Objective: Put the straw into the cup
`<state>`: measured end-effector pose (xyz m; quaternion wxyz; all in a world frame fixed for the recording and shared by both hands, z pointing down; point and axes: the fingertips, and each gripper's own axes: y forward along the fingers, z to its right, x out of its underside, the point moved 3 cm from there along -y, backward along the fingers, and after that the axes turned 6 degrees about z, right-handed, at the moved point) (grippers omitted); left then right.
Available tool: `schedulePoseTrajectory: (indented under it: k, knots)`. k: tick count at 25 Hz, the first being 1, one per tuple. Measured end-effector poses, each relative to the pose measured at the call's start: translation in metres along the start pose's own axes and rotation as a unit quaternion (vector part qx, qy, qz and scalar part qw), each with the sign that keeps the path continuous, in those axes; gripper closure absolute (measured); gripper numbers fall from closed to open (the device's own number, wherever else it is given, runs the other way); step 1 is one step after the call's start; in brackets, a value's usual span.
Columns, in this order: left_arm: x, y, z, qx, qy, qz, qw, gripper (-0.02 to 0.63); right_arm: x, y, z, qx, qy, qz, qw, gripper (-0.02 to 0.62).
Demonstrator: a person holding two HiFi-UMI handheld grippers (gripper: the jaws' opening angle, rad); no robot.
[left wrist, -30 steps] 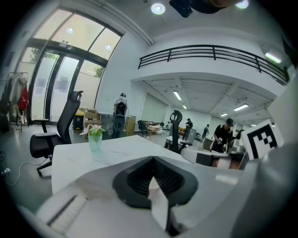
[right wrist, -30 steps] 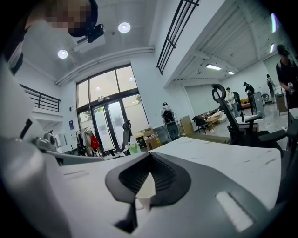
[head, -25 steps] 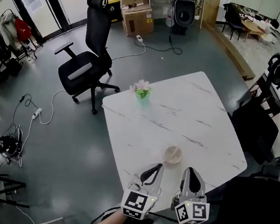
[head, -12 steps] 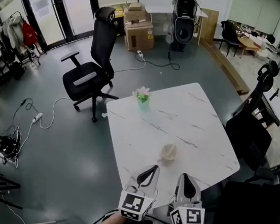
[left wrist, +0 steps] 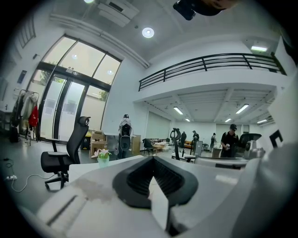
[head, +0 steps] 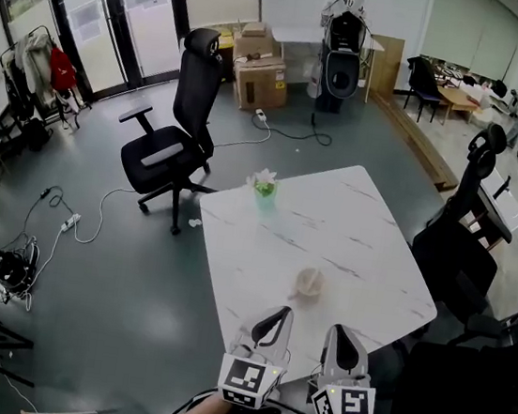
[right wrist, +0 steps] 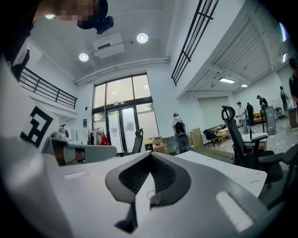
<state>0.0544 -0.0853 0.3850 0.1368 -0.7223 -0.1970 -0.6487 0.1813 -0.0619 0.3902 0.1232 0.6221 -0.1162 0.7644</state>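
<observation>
One small distant cup [head: 310, 282], contents indistinct

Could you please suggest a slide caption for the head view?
Left tool and right tool, both shut, held at the near edge of the marble table, just short of the cup.

A slightly higher head view, cup [head: 310, 281] farther left in frame.

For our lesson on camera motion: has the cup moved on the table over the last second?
No. The cup keeps its spot on the table, same side of the flower pot; only the view shifted.
</observation>
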Motion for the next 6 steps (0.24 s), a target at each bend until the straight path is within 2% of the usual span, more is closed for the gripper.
schedulePoseTrajectory:
  k: [6]
  knots:
    - [-0.0064, -0.0059, 0.0051, -0.003, 0.001, 0.007, 1.0, 0.604, -0.0048, -0.0066, -0.0014, -0.002, -0.001, 0.003, 1.0, 0.604]
